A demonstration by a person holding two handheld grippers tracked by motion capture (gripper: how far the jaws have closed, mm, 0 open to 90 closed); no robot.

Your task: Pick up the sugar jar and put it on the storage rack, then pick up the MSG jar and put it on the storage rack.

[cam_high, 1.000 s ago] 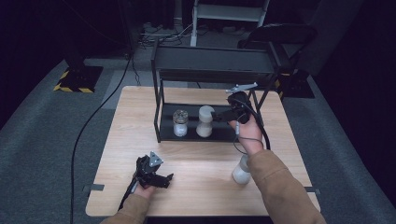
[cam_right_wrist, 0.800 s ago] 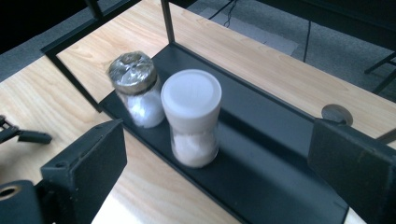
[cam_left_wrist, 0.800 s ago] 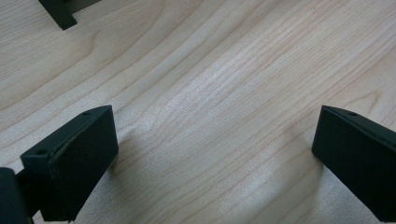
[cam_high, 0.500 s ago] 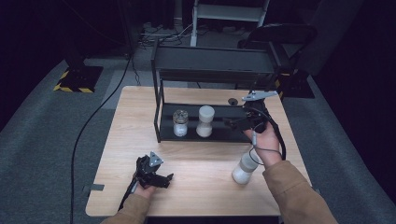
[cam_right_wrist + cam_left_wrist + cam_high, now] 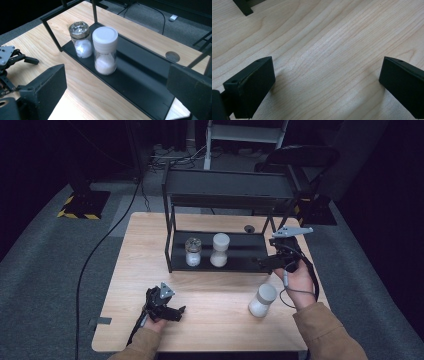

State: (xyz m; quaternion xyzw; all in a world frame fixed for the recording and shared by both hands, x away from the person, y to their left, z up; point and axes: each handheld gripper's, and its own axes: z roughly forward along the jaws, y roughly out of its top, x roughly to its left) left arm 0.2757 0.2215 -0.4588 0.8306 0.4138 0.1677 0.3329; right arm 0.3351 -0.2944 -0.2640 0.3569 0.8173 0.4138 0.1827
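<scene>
Your right gripper (image 5: 264, 263) sits at the right of the high view, level with the near right end of the black rack (image 5: 227, 261), its jaws spread wide with nothing between them; they have just been opening further. That suits a hand between jars, I'd judge: one set down, the next not yet fetched. In the right gripper view the two jaws frame the rack's lower shelf, and the white-lidded jar (image 5: 105, 50) stands upright at the upper middle of the frame, well clear of both pads, with the silver-lidded jar (image 5: 80, 40) just beside it toward the upper left. Both rest on the shelf, side by side and apparently not touching, which reads as a row being filled from one end.

The third jar (image 5: 262, 300) stands on the wooden table (image 5: 215, 320) at the lower right of the high view, below your right gripper and close by your right wrist, outside the rack. It looks like the next one to lift.

Your left gripper (image 5: 170, 310) lies at the lower left of the high view, well apart from every jar. In the left gripper view its jaws are released and wide over bare wood, holding nothing.
</scene>
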